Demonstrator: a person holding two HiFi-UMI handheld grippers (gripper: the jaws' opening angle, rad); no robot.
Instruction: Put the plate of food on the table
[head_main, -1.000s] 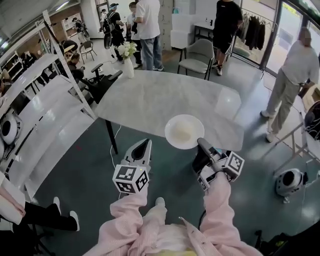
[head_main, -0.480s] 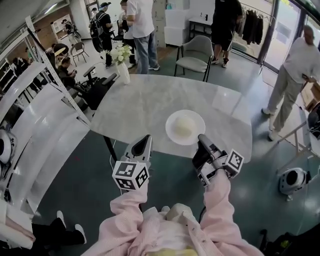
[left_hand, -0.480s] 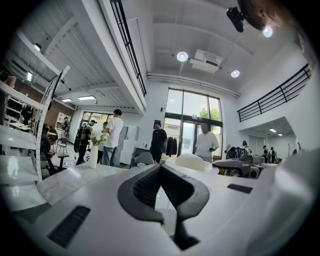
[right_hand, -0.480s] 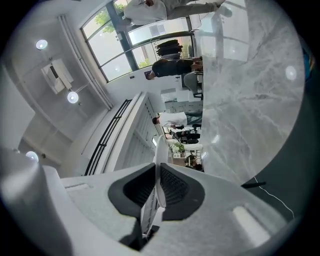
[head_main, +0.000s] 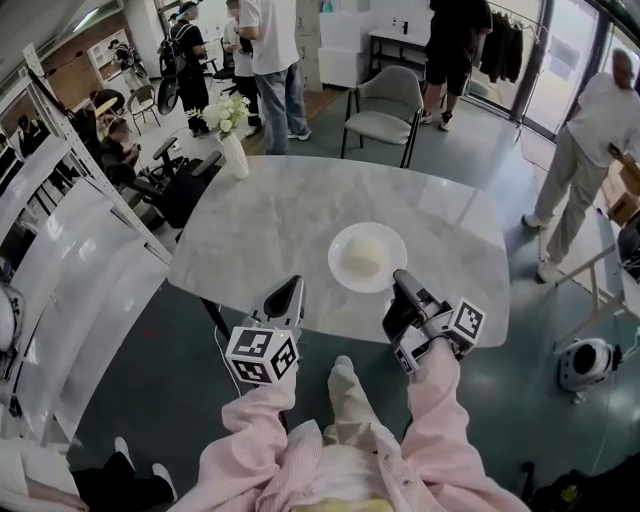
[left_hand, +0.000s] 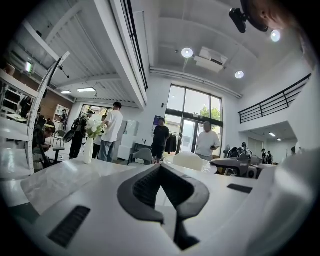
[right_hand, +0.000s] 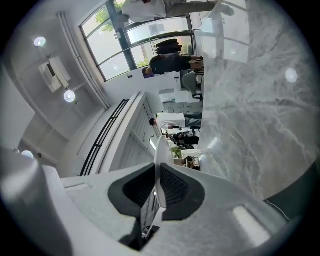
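Plate of food (head_main: 367, 257) over the grey marbled table (head_main: 260, 230); people (head_main: 268, 50) stand beyond.

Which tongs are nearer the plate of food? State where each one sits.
Right. The right tongs are shut on the near right rim of the plate. The left tongs are shut and empty, off to the plate's left, not touching it.

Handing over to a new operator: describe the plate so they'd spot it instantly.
Start at the grey marble table. Over its near edge is a round white plate of pale food, rim pinched in the right gripper's jaws. Its only tabletop neighbour is a flower vase.
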